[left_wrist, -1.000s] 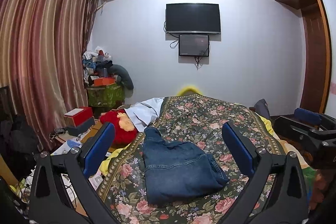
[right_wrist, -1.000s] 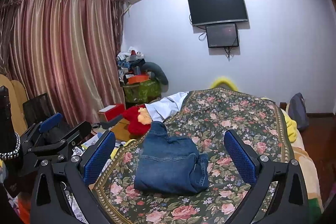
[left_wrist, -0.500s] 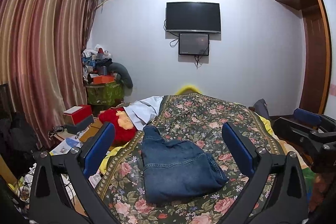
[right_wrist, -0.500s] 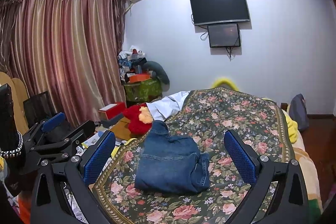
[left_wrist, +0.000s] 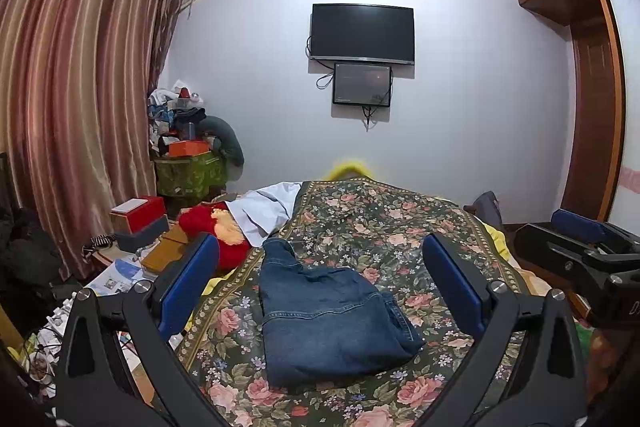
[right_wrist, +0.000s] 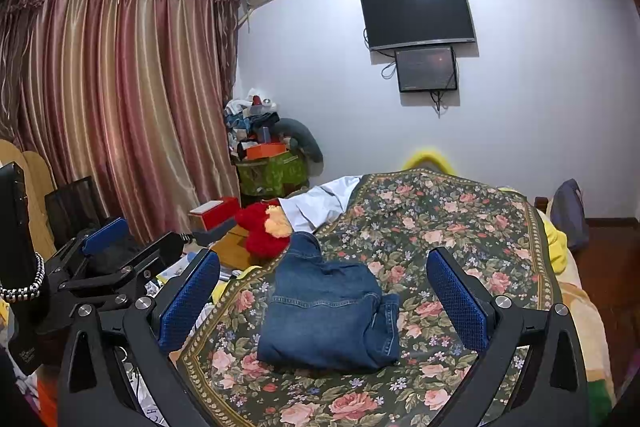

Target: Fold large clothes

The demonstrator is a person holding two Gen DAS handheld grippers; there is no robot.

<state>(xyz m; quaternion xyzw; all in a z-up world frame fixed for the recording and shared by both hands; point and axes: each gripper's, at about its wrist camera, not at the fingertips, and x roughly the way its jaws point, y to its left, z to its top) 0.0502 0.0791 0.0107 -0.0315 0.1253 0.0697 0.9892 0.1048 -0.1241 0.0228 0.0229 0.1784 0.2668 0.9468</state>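
Bedroom, with a bed under a dark floral bedspread [left_wrist: 400, 227] as the working surface.

Nearest, in the left wrist view: the left gripper [left_wrist: 319, 255], blue pads spread wide apart, clamped on nothing, raised above the bed's near end. Same in the right wrist view for the right gripper [right_wrist: 323, 259]: pads wide apart, empty, clear of the cloth. Side by side, too, with each tool visible at the edge of the other's view.

Just beyond the pads, on the near left part of the bedspread: the blue denim jeans [left_wrist: 332, 319], already folded into a compact, roughly square bundle, with one narrow end poking out toward the far left. Stacked layer edges visible along the right side [right_wrist: 384, 323].

Compared with a second ago: almost no difference. Bundle in the same place and shape, pads just as far apart, only a slight drift of both views. Probably a pause after release, then, with the folding judged finished or close to it; at most a tuck of the protruding end left to do.

Farther left, off the bed edge: a red plush toy [left_wrist: 208, 231] and a white garment [left_wrist: 264, 207]. On the far wall: a black flat television [left_wrist: 362, 33]; at far left, striped reddish curtains [left_wrist: 72, 107].
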